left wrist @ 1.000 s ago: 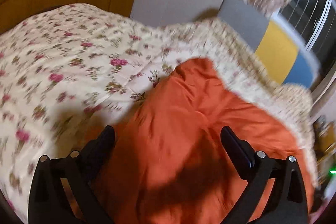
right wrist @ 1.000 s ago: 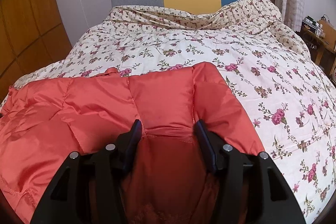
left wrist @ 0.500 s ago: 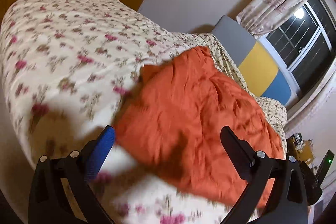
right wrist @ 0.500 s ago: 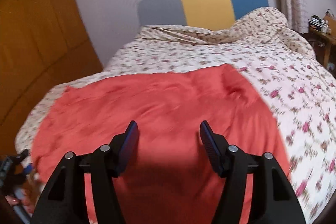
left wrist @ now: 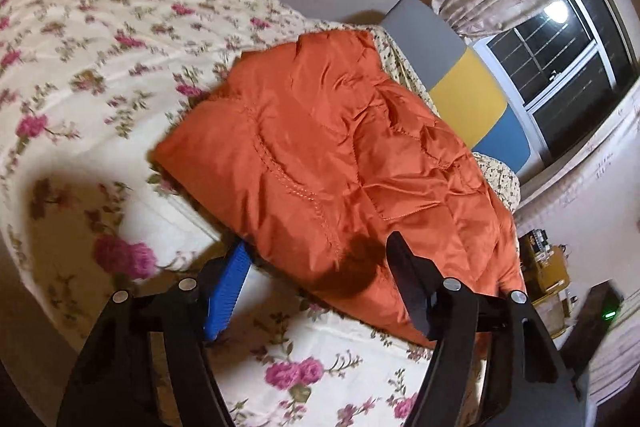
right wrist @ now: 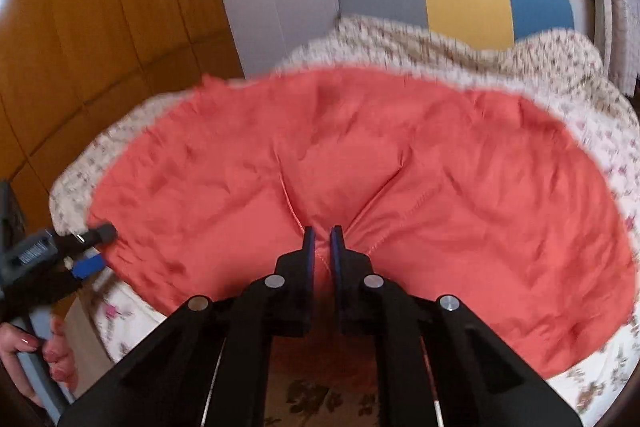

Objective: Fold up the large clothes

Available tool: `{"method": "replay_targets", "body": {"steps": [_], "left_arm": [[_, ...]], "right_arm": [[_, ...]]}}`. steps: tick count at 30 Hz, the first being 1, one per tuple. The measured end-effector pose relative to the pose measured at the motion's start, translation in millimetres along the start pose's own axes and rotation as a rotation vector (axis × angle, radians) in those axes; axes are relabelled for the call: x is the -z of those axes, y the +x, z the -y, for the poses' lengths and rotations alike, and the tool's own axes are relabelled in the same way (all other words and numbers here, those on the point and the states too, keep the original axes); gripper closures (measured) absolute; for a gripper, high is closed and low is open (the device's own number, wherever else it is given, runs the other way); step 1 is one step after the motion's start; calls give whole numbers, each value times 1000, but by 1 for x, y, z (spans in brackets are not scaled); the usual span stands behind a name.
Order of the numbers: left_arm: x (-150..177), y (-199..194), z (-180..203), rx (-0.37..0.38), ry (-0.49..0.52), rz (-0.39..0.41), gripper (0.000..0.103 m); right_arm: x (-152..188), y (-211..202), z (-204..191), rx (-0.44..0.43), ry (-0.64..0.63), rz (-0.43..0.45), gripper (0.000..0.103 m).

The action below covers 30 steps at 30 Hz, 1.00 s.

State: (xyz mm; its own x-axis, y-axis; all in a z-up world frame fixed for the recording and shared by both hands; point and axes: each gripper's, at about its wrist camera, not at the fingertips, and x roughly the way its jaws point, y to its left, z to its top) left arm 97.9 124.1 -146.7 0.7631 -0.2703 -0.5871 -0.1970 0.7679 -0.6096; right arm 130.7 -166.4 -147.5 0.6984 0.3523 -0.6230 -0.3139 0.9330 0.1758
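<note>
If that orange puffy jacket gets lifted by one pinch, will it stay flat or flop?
The orange jacket probably flops: fabric already puckers where the right gripper pinches it. Its quilted puffiness suggests lightness; the sheen hints slipperiness.

My orange quilted jacket (left wrist: 344,163) lies spread flat across the floral bed, puffy and creased, stitch lines showing; its near edge bunches into puckered folds where my right tongs (right wrist: 322,247) pinch it.

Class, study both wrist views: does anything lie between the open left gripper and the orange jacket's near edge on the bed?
Nothing visible does. The left gripper is open at the orange jacket, whose near edge lies between its fingers on the floral quilt. The right gripper is already shut on the jacket's edge.
</note>
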Motion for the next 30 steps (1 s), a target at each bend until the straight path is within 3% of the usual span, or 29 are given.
{"method": "replay_targets", "body": {"steps": [5,9,15,19,21,24,30], "left_arm": [[1,6,-3,8,-34,21,34],[-3,7,-7,20,-67,39,34],[-7,13,-6,21,-77,77,34],[-14,20,-5,39,-132,95,34],[-15,19,-6,44,-161,99,34],[-13,19,-5,43,-158,112,34],[-17,24,-4,50,-175,135,34]], "right_arm": [[10,2,0,6,4,25,98],[18,-16,2,-40,73,36,96],[35,-9,-7,8,-35,27,97],[31,-13,-2,-36,42,23,97],[26,-22,6,-79,96,60,97],[9,-30,2,-39,60,131,97],[5,14,6,-16,70,41,98]]}}
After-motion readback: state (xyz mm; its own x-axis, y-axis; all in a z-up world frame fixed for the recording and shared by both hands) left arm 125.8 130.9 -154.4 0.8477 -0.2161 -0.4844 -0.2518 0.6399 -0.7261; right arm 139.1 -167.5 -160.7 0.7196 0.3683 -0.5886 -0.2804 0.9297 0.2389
